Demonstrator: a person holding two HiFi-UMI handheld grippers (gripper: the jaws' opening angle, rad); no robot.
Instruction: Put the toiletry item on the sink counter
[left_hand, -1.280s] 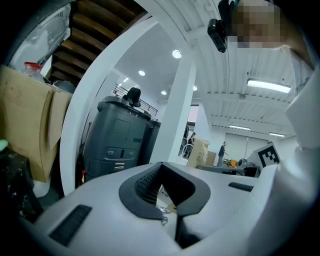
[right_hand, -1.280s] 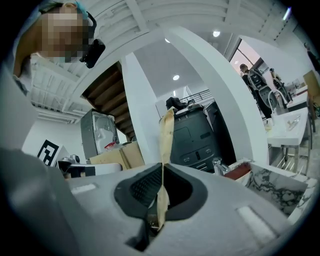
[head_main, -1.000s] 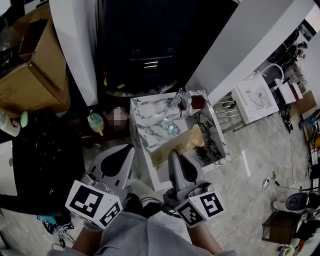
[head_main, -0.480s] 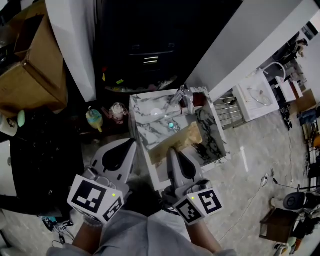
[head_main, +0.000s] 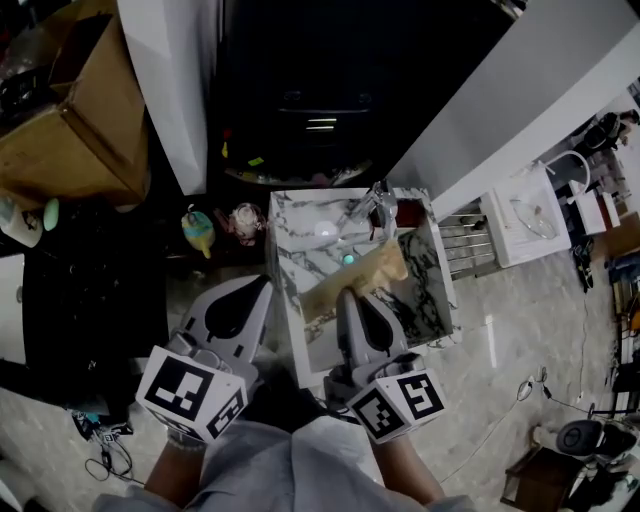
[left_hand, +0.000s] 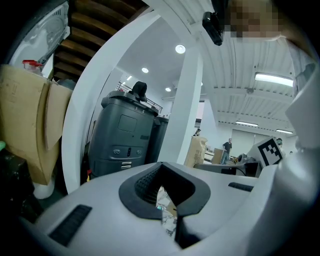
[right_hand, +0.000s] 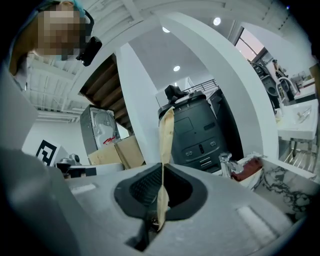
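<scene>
The marble sink counter (head_main: 292, 228) lies straight ahead of both pairs of fingertips, its basin just beyond the right ones; the left gripper (head_main: 266, 286) hangs off the counter's left edge, beside the right gripper (head_main: 347, 297) and level with it.

In the left gripper view the left gripper's fingers (left_hand: 146, 183) stand all but together, with only a sliver of marble showing through the slit; nothing is gripped between them.

In the right gripper view the right gripper's fingers (right_hand: 142, 188) are closed flat on a thin tan packet (right_hand: 166, 135), pinching its near end between the dark pads; no gap shows on either side of it.

The packet is the toiletry item; its long axis runs on from the fingertips in the same line as the gripper points, its thin edge towards that gripper's camera and its broad faces turned to left and right.

In the head view the packet (head_main: 378, 268) reaches out past the right fingertips over the basin, its far end towards the faucet (head_main: 373, 206); a small teal thing (head_main: 347, 259) sits in the basin just ahead of the right fingertips.
</scene>
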